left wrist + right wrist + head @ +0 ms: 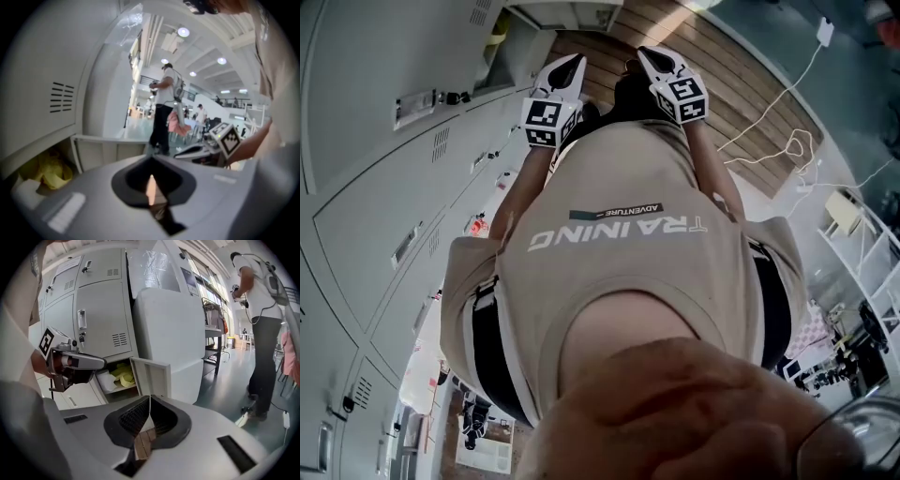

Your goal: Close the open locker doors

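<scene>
A grey locker bank [384,206] runs along my left. One low compartment stands open, its small door [151,376] swung outward, with yellow stuff [123,372] and a white bundle inside. The left gripper view shows the same door [108,145] edge-on, with the yellow stuff [47,168] beside it. My left gripper [565,70] hangs near the open compartment, jaws together and empty, and it also appears in the right gripper view [77,363]. My right gripper [661,64] hangs beside it over the wooden floor, jaws closed on nothing.
A tall white cabinet [168,333] stands right of the open locker. Another person [262,324] stands on the shiny floor to the right. White cables [778,103] trail over the floor, and shelving [862,244] sits at the far right.
</scene>
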`<state>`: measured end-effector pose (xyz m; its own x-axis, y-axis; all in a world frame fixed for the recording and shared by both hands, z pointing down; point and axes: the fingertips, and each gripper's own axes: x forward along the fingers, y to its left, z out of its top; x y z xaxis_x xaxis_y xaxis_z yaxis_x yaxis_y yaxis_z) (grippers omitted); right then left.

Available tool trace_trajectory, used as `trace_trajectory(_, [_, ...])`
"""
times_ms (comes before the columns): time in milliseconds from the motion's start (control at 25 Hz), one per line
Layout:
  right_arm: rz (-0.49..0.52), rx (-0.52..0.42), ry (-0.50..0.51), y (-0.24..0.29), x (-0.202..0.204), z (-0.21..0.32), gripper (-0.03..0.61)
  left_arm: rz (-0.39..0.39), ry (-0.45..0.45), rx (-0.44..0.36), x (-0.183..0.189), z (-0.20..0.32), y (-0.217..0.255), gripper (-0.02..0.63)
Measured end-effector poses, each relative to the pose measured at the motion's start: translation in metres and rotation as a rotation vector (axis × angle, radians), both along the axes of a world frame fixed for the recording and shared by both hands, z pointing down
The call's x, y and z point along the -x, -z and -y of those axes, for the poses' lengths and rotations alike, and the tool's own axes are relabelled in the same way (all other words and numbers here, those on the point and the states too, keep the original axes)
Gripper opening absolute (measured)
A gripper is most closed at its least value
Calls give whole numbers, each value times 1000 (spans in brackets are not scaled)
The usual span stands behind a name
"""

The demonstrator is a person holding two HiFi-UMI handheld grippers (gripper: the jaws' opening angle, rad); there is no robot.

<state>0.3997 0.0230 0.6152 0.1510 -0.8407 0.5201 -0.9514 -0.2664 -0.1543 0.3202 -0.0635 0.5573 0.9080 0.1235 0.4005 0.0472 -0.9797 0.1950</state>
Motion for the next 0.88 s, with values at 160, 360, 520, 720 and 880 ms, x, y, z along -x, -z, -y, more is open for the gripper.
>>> trace_trajectory(160, [-8, 11, 104, -6, -45, 24, 15, 18, 115, -8, -29, 21, 1, 0])
trace_trajectory(360, [-23, 36, 363, 2, -93, 59, 15, 23, 344, -9, -59, 35, 20, 0])
trace_trajectory(520, [-36, 60, 549, 8, -112, 75, 15, 39, 500, -4, -74, 36, 34, 0])
trace_trajectory(720, [-59, 101, 826, 15, -108, 85, 15, 69, 716, -3, -67, 26, 50, 0])
trace_trajectory(880, [-107, 118, 944, 20, -99, 90, 15, 80, 806, 4, -54, 20, 61, 0])
